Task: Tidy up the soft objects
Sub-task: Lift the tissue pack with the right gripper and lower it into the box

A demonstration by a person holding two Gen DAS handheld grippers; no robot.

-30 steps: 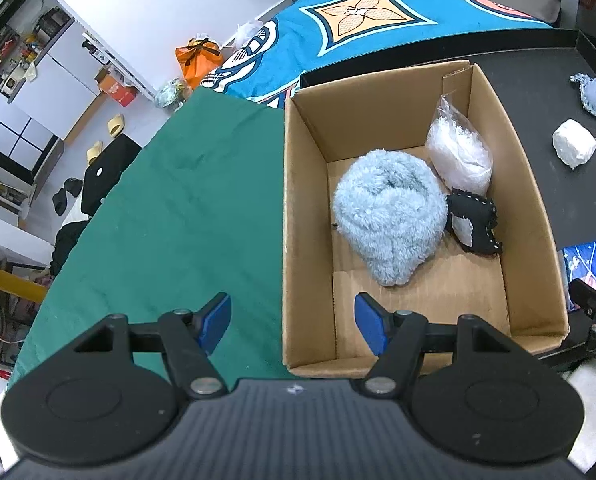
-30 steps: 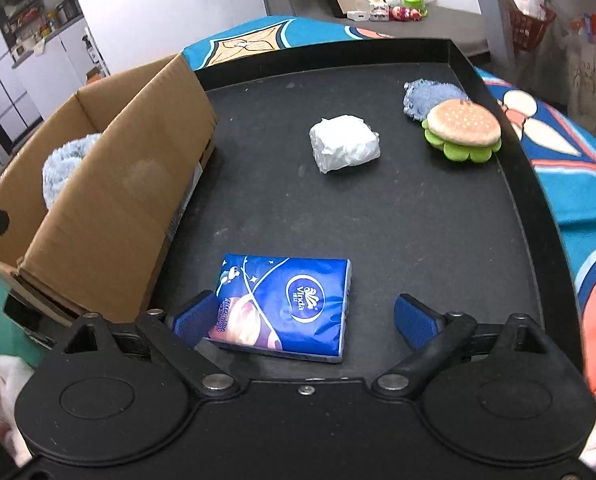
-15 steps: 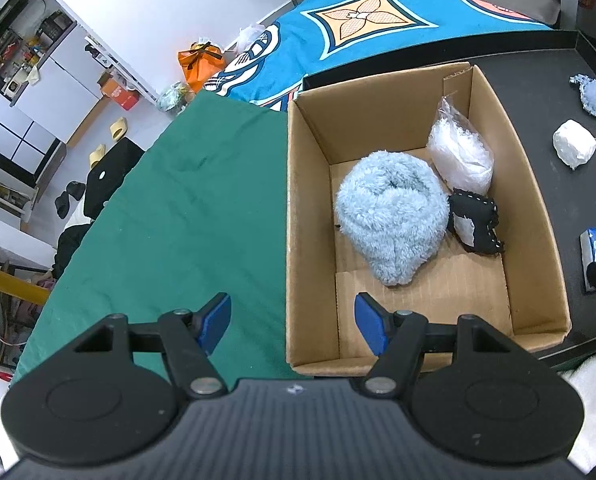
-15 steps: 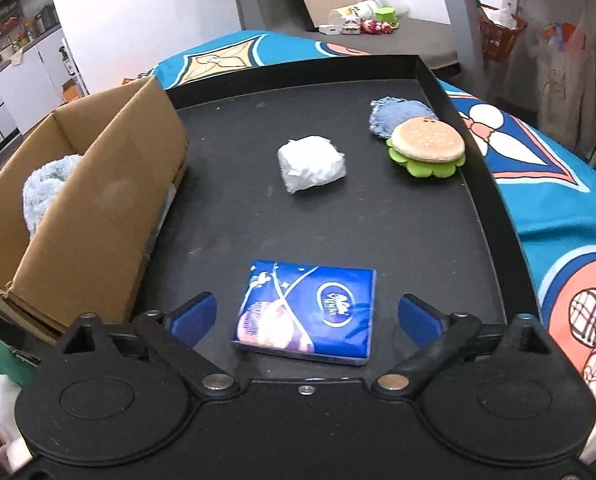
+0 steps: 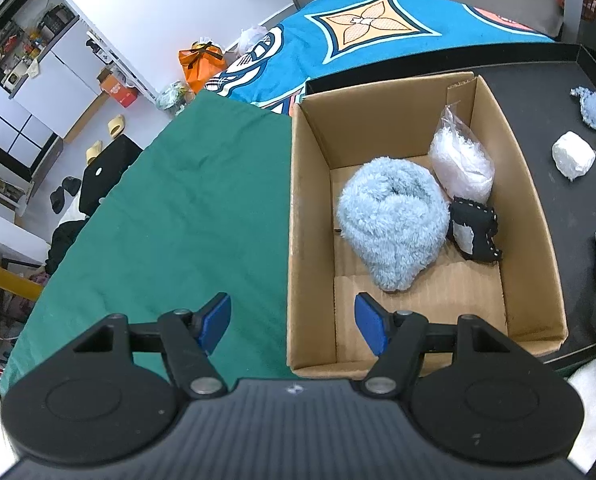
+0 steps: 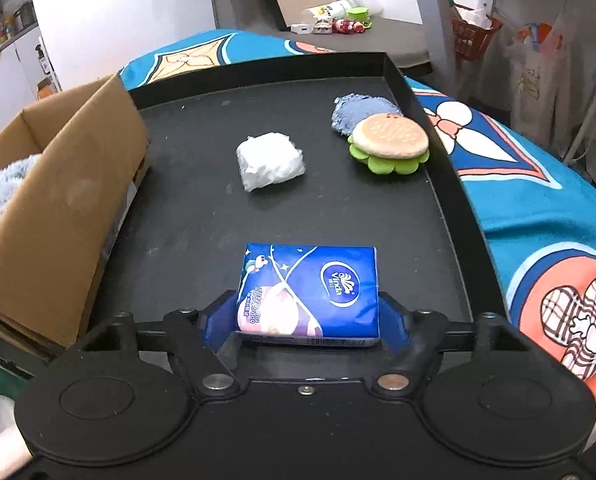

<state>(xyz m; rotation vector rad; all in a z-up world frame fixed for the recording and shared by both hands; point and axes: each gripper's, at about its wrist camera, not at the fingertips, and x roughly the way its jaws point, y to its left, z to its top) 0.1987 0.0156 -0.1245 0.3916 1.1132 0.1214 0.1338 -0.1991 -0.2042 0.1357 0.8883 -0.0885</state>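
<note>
My right gripper (image 6: 308,320) is shut on a blue tissue pack (image 6: 310,288) that lies on the black tray (image 6: 185,216); its fingers press the pack's two sides. A white wrapped bundle (image 6: 269,162), a burger plush (image 6: 390,142) and a blue fuzzy cloth (image 6: 362,110) lie farther back on the tray. My left gripper (image 5: 291,320) is open and empty, above the near left wall of the cardboard box (image 5: 310,220). The box holds a light blue fluffy plush (image 5: 394,220), a white plastic bag (image 5: 462,160) and a black pouch (image 5: 474,232).
The box stands at the tray's left end, beside a green cloth (image 5: 169,220). A blue patterned cloth (image 6: 538,200) covers the table to the right of the tray. The tray has a raised rim (image 6: 430,128).
My right gripper has moved forward and to the left, and its fingers have closed on the tissue pack. The left gripper has stayed open and nearly still.
</note>
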